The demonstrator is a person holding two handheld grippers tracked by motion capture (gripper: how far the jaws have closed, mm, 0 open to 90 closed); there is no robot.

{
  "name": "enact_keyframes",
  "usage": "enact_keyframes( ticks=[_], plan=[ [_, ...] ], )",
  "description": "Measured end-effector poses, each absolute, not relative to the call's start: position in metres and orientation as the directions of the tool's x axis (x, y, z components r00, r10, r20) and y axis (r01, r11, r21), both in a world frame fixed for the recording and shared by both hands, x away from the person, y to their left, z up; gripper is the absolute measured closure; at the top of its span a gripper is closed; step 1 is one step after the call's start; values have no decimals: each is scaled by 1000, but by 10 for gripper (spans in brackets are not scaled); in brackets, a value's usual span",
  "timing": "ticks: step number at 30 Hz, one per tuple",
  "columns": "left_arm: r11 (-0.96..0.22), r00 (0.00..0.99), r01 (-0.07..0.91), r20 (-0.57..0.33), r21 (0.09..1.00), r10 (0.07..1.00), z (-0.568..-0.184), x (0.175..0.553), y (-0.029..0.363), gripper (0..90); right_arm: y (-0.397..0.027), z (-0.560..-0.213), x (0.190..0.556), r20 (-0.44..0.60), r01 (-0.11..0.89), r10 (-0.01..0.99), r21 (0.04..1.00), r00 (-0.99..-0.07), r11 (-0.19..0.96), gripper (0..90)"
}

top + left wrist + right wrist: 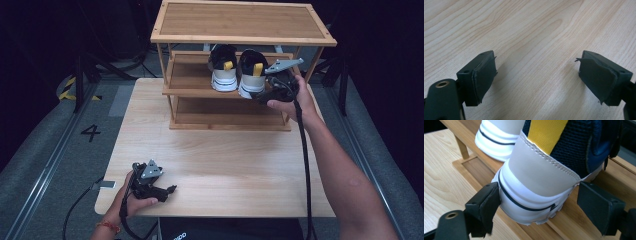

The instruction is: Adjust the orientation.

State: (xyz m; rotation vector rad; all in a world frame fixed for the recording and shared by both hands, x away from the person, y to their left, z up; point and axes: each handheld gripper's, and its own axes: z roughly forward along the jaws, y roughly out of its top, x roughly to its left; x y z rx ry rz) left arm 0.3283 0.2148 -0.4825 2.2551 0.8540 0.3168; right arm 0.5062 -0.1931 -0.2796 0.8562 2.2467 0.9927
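Two mesh-and-leather sneakers (237, 70) on slatted bamboo rack (243, 30)

This looks like a recording studio or lab set up for handling trials rather than a home. A pale wooden table (215, 170) stands alone on grey carpeted flooring (55, 165), ringed by darkness and black backdrop. On the floor to the left a black painted numeral 4 (90, 132) marks a station, with yellow-and-black hazard tape (67, 87) farther back beside dark stand legs (80, 82). A three-tier bamboo shoe rack (240, 25) sits at the table's far edge as a prop, holding a pair of white, navy and yellow trainers (237, 70). Black cables (303, 165) trail off the table's near edge.
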Motion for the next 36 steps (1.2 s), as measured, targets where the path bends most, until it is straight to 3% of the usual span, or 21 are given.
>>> enact_keyframes(
  ticks=[5,19,21,36],
  plan=[
    [-543,754,487,-16,684,657,-482,328,215,149,-193,-279,515,-218,335,719,771,-660,541,245],
    [-544,756,485,-16,684,654,-483,329,215,149,-187,-283,541,-207,377,733,750,-648,544,244],
    [-546,758,481,-13,686,652,-483,329,215,149,-189,-282,537,-221,367,729,748,-648,553,285],
    [-543,757,487,-19,684,654,-483,329,215,149,-204,-285,489,-303,308,634,677,-711,668,248]
  ],
)
